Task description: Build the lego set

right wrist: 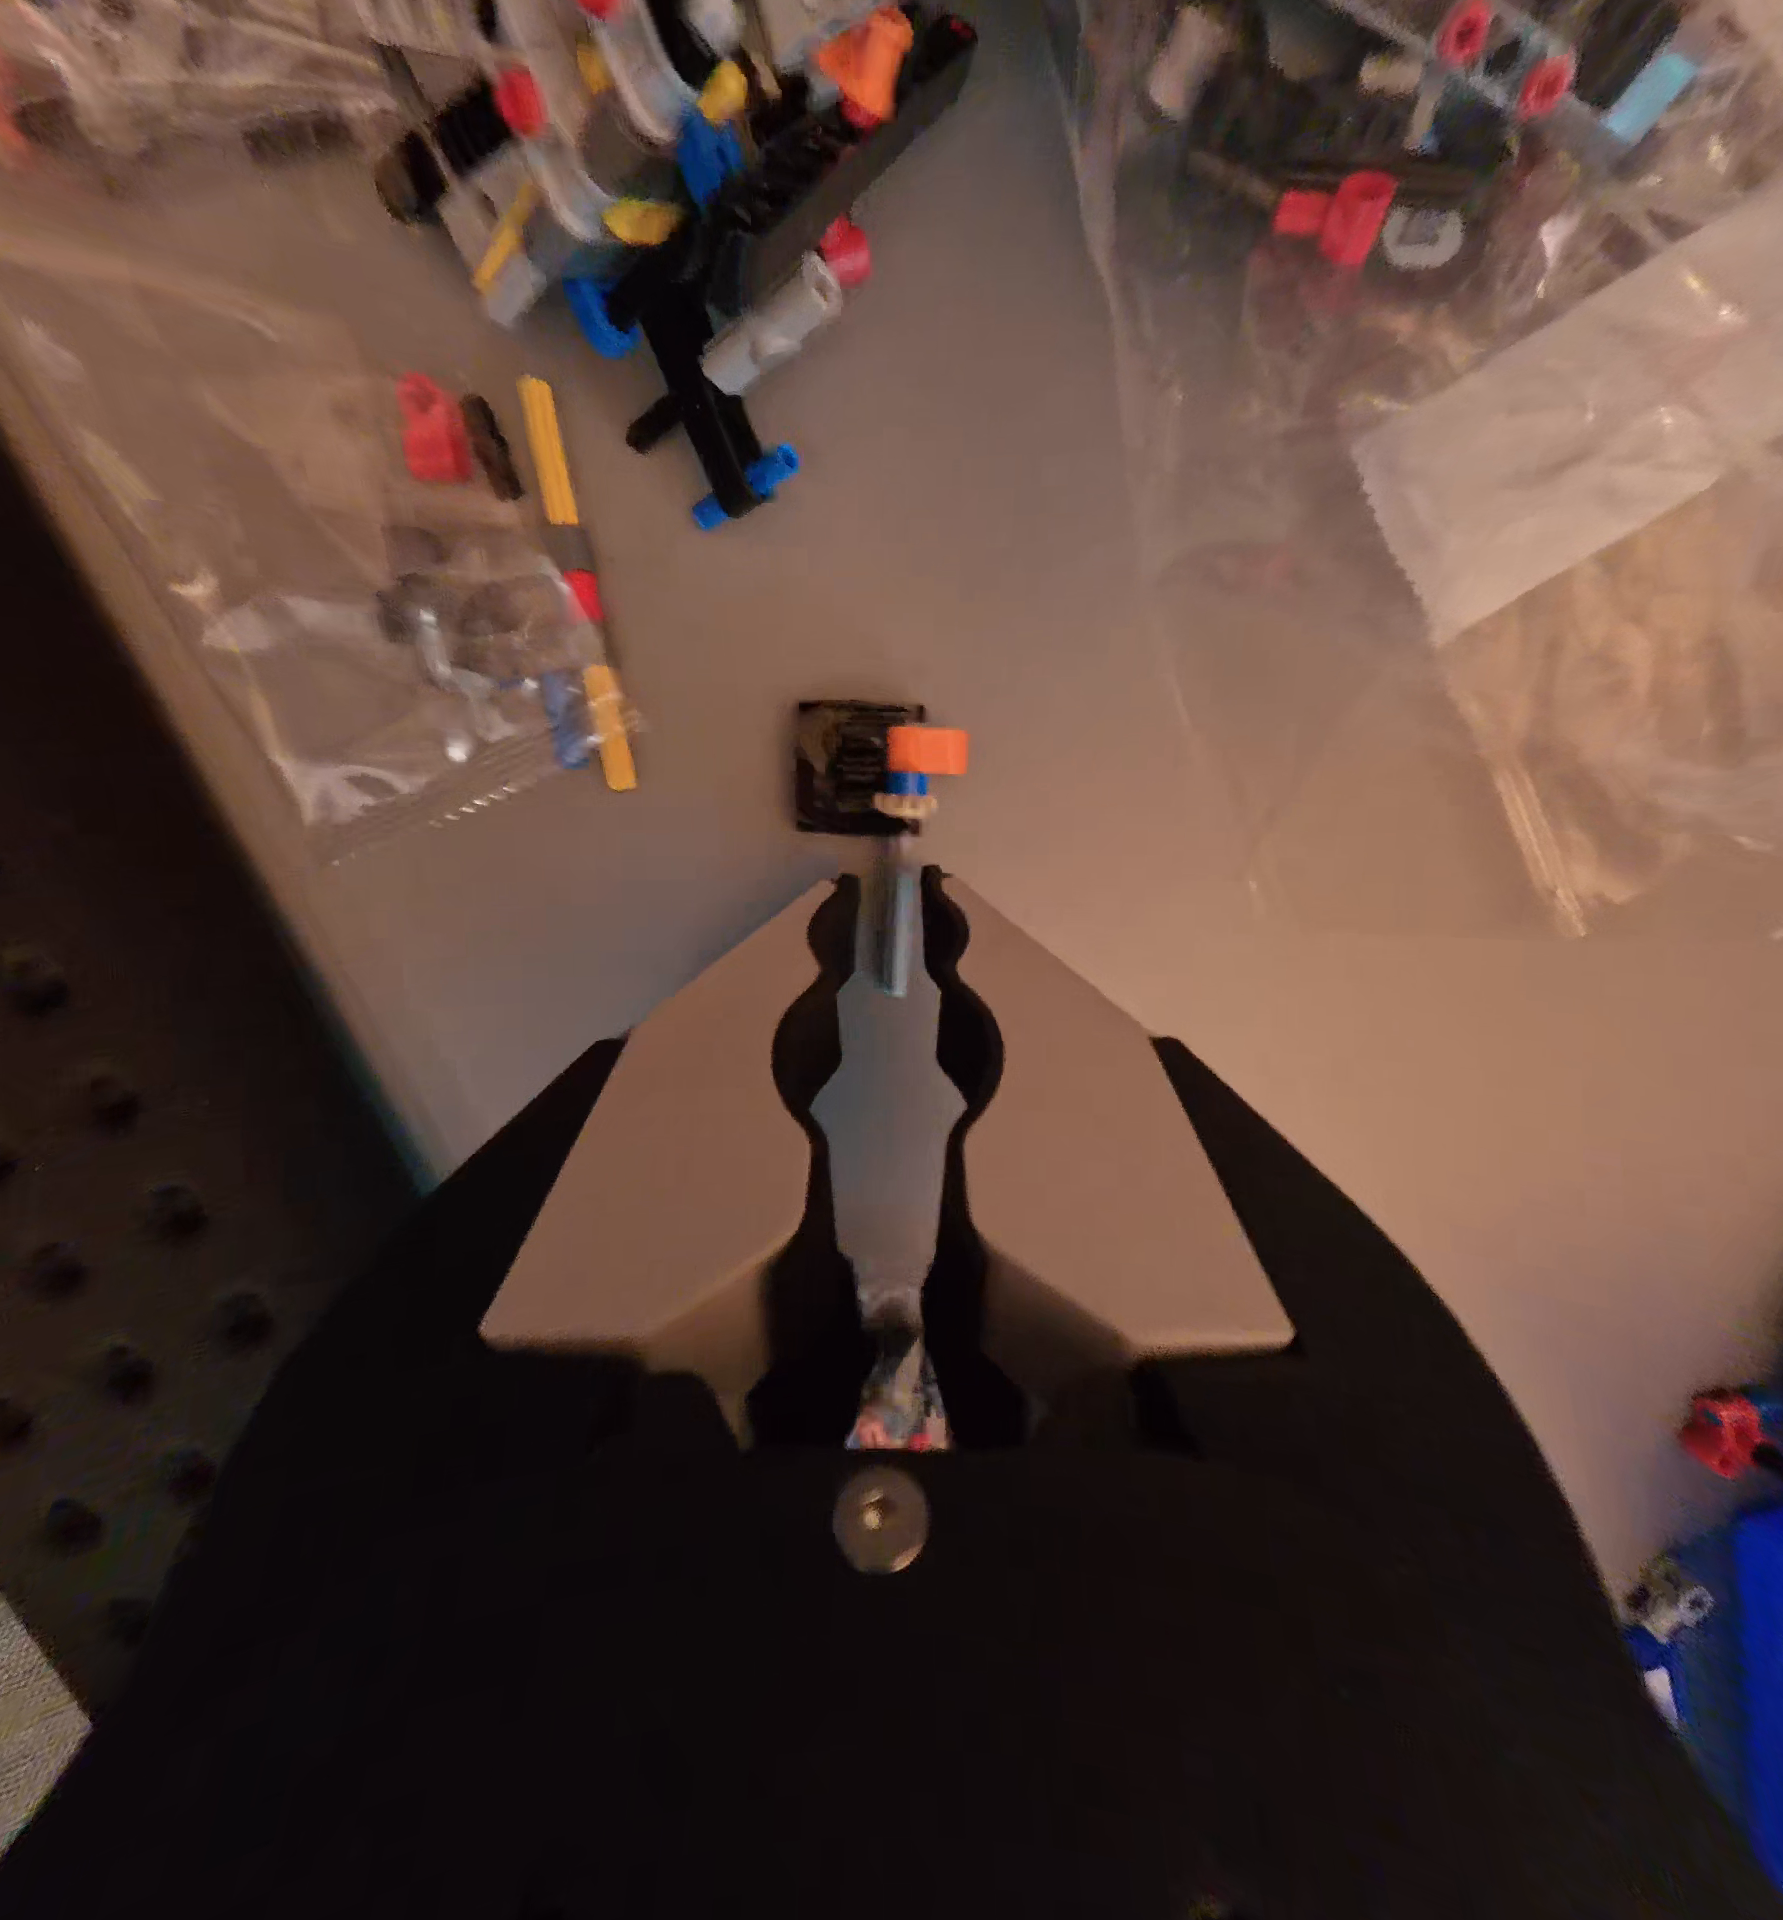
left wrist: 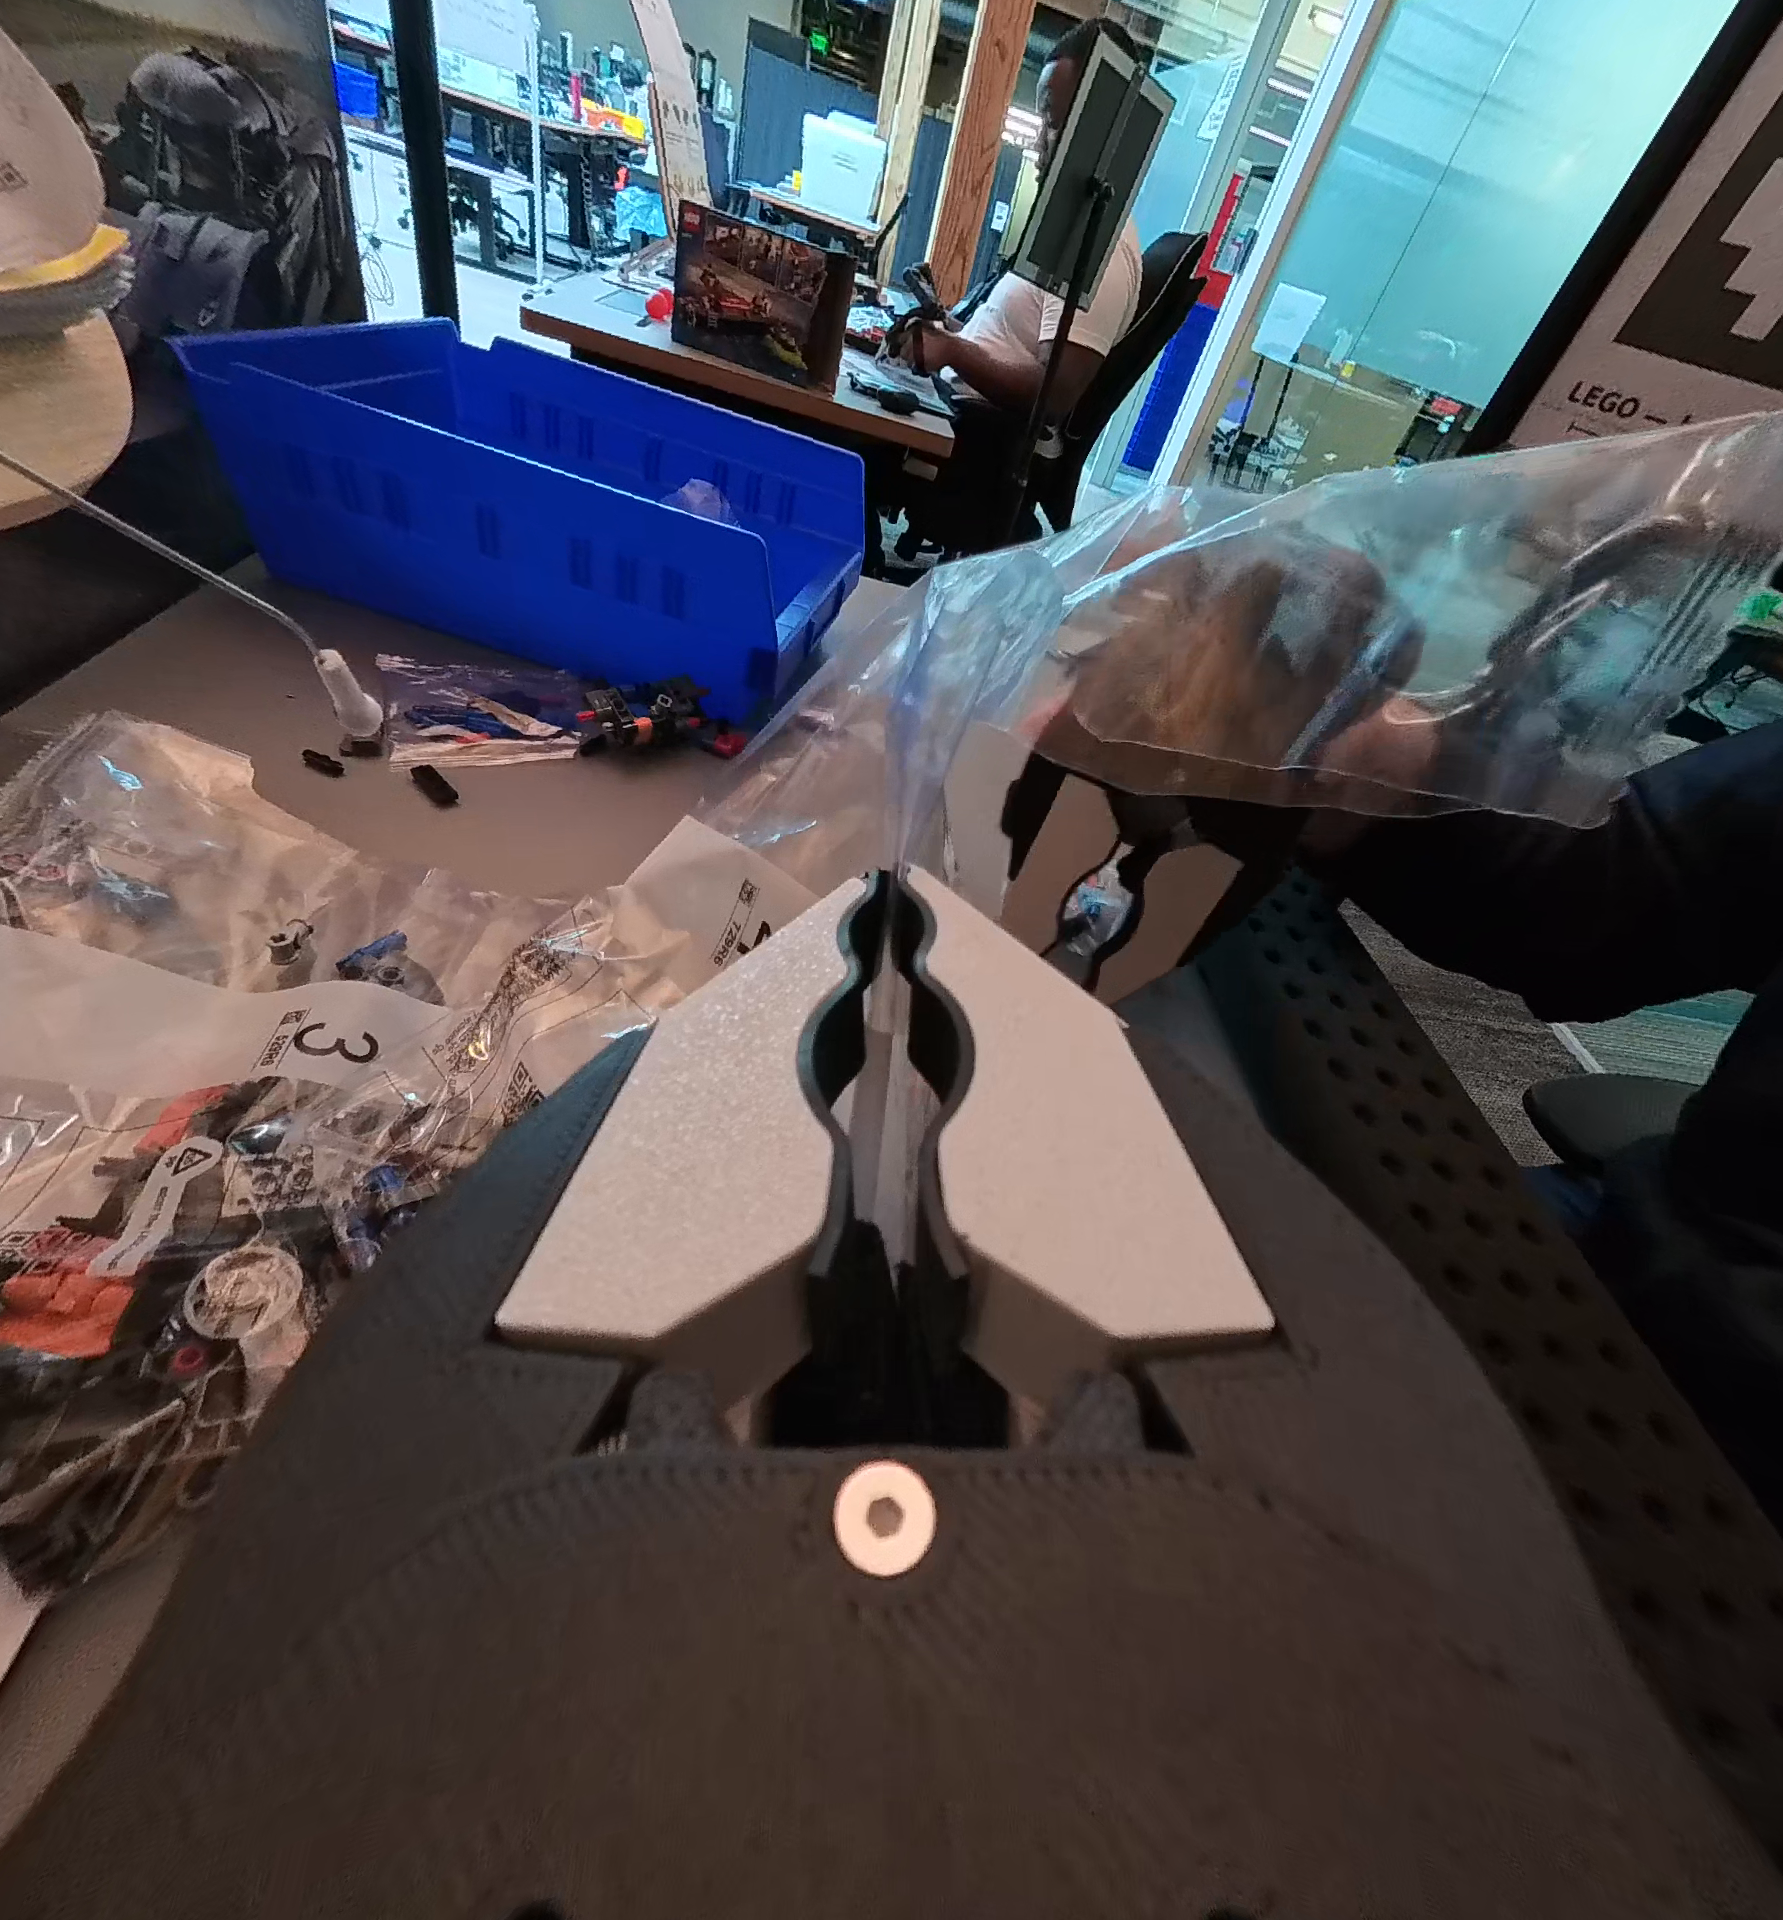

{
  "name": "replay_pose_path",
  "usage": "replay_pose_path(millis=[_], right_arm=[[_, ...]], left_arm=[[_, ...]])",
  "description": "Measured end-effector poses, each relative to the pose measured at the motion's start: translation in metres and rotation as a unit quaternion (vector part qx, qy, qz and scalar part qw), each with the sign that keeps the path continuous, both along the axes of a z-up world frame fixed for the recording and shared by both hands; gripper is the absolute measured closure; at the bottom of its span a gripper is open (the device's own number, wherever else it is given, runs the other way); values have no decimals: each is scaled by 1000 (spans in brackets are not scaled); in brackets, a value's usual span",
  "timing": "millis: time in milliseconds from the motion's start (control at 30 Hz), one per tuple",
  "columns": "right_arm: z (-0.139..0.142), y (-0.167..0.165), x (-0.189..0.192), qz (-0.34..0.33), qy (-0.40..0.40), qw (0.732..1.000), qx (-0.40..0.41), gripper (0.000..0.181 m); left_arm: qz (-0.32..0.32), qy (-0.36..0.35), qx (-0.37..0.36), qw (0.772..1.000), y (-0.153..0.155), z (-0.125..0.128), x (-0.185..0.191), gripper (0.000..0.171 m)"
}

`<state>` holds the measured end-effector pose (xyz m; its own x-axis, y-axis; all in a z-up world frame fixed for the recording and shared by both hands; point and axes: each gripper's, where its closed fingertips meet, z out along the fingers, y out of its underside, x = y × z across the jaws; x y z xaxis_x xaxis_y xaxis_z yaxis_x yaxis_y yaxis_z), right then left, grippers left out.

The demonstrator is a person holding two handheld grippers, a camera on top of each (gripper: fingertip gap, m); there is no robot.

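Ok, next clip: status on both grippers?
Left gripper shut on clear plastic bag, held up. Right gripper shut on grey pin of small lego piece. Nothing in the way.

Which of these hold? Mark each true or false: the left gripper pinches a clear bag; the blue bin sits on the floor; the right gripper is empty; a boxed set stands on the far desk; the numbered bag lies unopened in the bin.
1. The left gripper pinches a clear plastic bag. True.
2. The blue bin sits on the floor. False: it rests on the table.
3. The right gripper is empty. False: it is shut on a small grey piece.
4. A boxed set stands on the far desk. True.
5. The numbered bag lies in the bin. False: it lies on the table.
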<state>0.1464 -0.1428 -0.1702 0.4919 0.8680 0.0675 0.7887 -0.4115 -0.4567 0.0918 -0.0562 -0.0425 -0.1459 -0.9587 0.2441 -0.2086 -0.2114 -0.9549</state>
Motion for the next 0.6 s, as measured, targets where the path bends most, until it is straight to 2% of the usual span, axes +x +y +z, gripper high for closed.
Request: replay_pose_path(millis=[133, 233, 300, 500, 600], right_arm=[[9, -15, -31, 56, 30, 998, -3, 161], [-2, -28, -53, 87, 23, 995, -35, 143], [-6, -31, -63, 96, 25, 994, -40, 139], [-6, -32, -67, 90, 23, 994, -50, 140], [-5, -43, -75, 109, 33, 992, -59, 144]], left_arm=[[0, 1, 0, 1000, 0, 0, 0, 171], [0, 3, 2, 1000, 0, -1, 0, 171], [0, 3, 3, 1000, 0, 0, 0, 171], [1, 4, 5, 1000, 0, 0, 0, 171], [0, 8, 7, 1000, -1, -1, 1, 171]])
